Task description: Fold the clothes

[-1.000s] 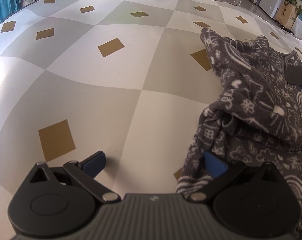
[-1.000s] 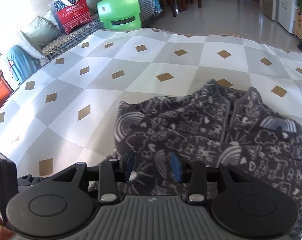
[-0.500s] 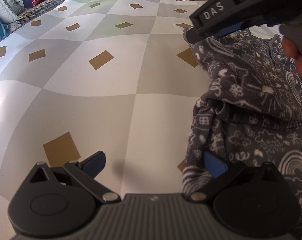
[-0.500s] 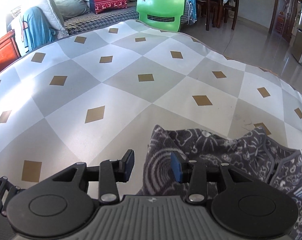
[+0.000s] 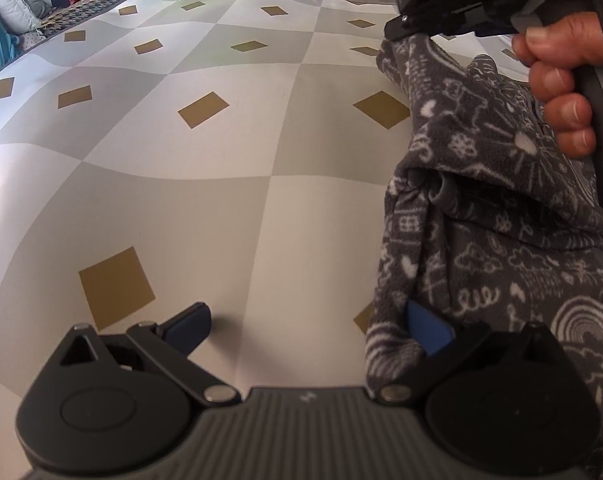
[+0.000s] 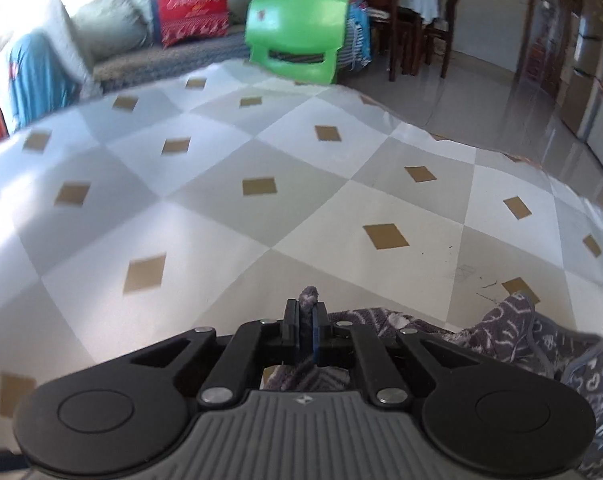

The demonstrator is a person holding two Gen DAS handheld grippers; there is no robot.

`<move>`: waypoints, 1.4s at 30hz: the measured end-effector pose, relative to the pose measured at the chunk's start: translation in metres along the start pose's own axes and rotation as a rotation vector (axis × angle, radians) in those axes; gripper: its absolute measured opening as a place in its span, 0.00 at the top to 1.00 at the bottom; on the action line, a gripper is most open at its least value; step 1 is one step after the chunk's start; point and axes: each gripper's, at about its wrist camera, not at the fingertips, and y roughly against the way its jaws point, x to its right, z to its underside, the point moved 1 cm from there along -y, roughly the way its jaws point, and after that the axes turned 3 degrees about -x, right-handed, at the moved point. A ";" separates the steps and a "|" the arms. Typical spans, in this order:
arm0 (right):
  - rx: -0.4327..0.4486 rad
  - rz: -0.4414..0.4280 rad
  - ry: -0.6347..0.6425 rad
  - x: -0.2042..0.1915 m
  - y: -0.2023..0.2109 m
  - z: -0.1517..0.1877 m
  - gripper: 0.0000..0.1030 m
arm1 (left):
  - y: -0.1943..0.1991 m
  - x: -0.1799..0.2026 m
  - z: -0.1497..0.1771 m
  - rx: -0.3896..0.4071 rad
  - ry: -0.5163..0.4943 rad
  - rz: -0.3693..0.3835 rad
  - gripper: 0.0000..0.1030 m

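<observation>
**Inspector A:** We start with the right gripper (image 6: 308,322). Its jaws are fully closed, and we see a tuft of the grey patterned fleece garment (image 5: 497,248) sticking up between the pads. In the left wrist view that same gripper (image 5: 401,28) sits at the top right, nipping the garment's upper corner, with the person's hand (image 5: 561,76) wrapped round its handle.

**Inspector B:** Agreed. We record the left gripper (image 5: 307,326) as wide open, holding nothing. Its left finger (image 5: 191,322) stands over bare surface; its right finger (image 5: 427,330) lies against the garment's lower left edge, with cloth draped beside and over it. The pads do not press on the cloth.

**Inspector A:** Going by size, then. The checked cover (image 5: 205,208) of grey and white squares with small tan diamonds fills most of both views. The garment lies on it at the right side, bunched, with a sleeve opening facing left.

**Inspector B:** Beyond the cover's far edge we note a green plastic chair (image 6: 297,36), a red printed bag (image 6: 193,12) among cushions on a sofa, and a dark wooden dining chair (image 6: 405,20) by a table. The right wrist view is somewhat blurred.

**Inspector A:** Smallest item: the tuft (image 6: 308,296) itself, upright above the closed pads
</observation>
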 end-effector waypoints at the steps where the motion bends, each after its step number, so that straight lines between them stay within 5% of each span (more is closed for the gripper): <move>1: 0.035 -0.005 -0.081 0.010 0.005 -0.002 0.96 | 0.000 -0.001 0.000 -0.001 0.006 0.002 0.00; 6: 0.123 0.036 -0.230 0.031 0.014 -0.008 0.97 | 0.001 -0.001 0.001 -0.008 0.019 -0.001 0.00; 13: 0.052 0.007 -0.098 0.023 0.041 -0.003 0.89 | 0.003 -0.007 -0.007 -0.067 0.077 0.004 0.00; 26: -0.111 -0.070 0.012 0.023 0.105 0.044 0.82 | 0.052 -0.013 -0.046 -0.032 0.101 0.008 0.00; 31: -0.126 -0.125 -0.029 0.019 0.102 0.060 0.82 | 0.060 -0.012 -0.051 -0.086 0.138 0.004 0.00; 42: -0.143 -0.165 0.062 0.001 0.081 0.072 0.82 | 0.063 -0.030 -0.075 -0.002 0.212 -0.044 0.00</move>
